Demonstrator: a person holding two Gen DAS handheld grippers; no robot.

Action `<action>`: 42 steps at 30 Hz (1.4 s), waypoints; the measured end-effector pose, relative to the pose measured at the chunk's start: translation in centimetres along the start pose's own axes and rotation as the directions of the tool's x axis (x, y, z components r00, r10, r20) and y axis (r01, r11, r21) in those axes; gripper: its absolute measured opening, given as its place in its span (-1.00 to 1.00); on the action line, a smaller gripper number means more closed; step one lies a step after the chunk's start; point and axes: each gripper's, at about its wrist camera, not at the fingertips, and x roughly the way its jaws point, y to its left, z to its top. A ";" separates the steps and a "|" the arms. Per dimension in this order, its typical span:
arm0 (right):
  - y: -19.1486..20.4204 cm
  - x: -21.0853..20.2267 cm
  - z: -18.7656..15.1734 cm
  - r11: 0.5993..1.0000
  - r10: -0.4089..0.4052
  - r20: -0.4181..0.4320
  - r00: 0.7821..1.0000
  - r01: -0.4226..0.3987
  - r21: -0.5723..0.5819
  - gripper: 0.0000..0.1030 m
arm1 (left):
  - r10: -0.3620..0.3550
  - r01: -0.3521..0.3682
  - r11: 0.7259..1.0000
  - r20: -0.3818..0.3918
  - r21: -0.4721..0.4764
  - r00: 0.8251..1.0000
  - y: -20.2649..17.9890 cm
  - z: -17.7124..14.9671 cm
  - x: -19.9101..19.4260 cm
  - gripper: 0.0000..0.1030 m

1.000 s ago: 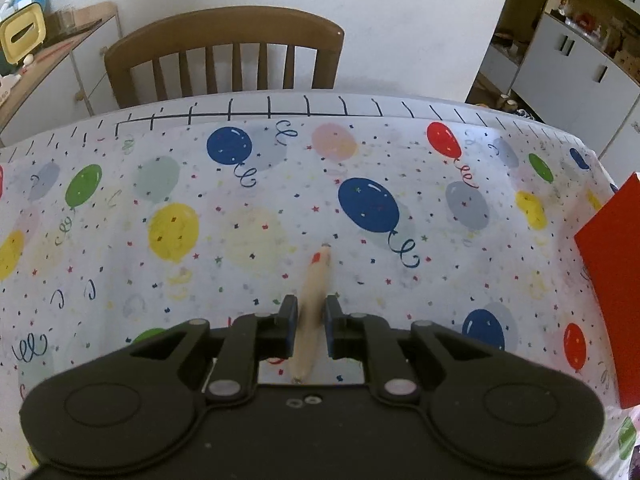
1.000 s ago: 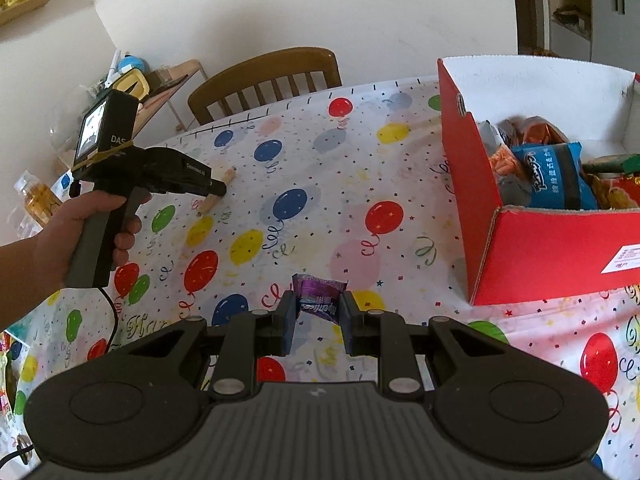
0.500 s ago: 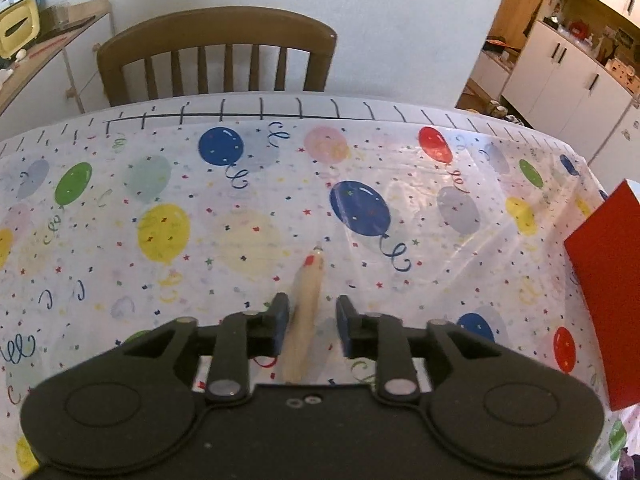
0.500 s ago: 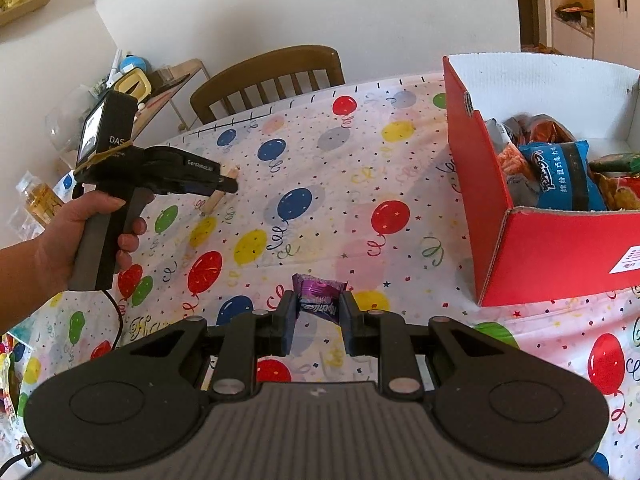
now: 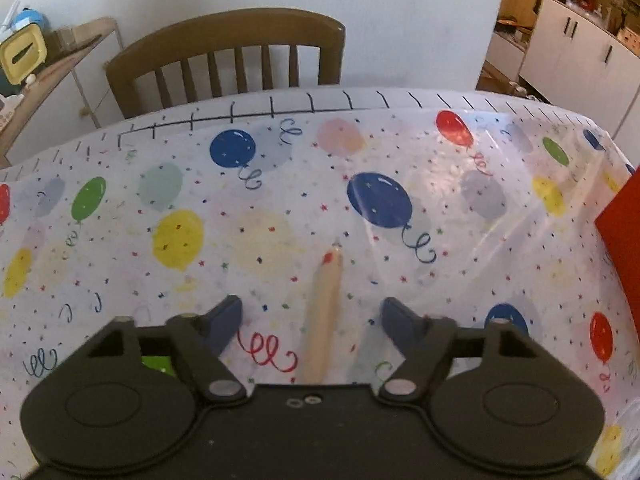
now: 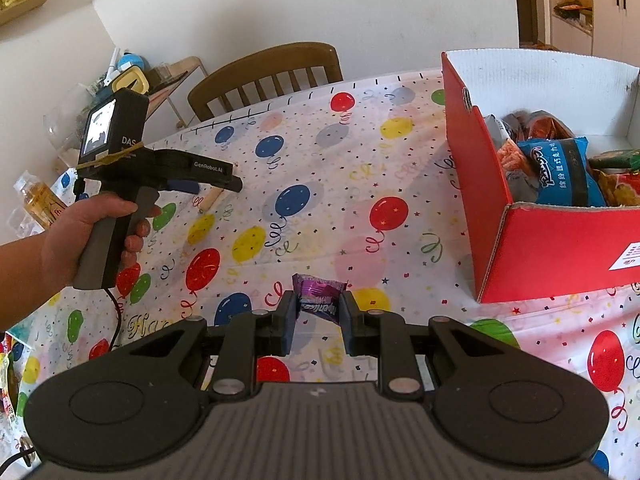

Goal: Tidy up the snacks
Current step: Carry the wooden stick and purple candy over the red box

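One pale stick snack (image 5: 322, 312) with a red tip is lying on the balloon tablecloth (image 5: 280, 208), right between the fingers of the left gripper (image 5: 311, 316). The jaws have just been spreading apart and are standing clear of it on both sides, neither pad touching. In the right wrist view the same stick (image 6: 210, 201) is showing just under the left gripper's nose, with a hand (image 6: 80, 236) wrapping the handle.

One purple candy wrapper (image 6: 318, 300) is sitting pinched in the right gripper (image 6: 318, 312), both pads pressing its sides, low over the cloth.

Off to the right, one red cardboard box (image 6: 560, 248) is standing open on the table. Inside, several packets are crowding together: one blue bag (image 6: 560, 172) in front, orange and red-brown bags behind and beside it, too jumbled to count exactly.

One wooden chair (image 5: 228, 60) is waiting at the far edge of the table.
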 end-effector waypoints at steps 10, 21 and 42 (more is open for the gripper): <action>-0.1 -0.2 -0.1 1.000 -0.007 0.010 1.000 0.007 0.010 -0.56 | -0.050 0.050 0.999 0.009 0.018 0.999 -0.7 0.4 -0.4 -0.70; -0.3 -1.5 -0.5 1.000 -0.011 0.026 1.000 0.011 0.008 -0.56 | -0.060 0.060 0.998 0.001 0.036 0.998 -1.7 -1.2 -2.3 -0.81; 0.3 -3.3 -2.9 0.999 0.044 -0.014 0.999 -0.044 -0.002 -0.56 | -0.108 0.100 0.993 -0.147 -0.066 0.983 -1.5 2.1 0.1 -0.76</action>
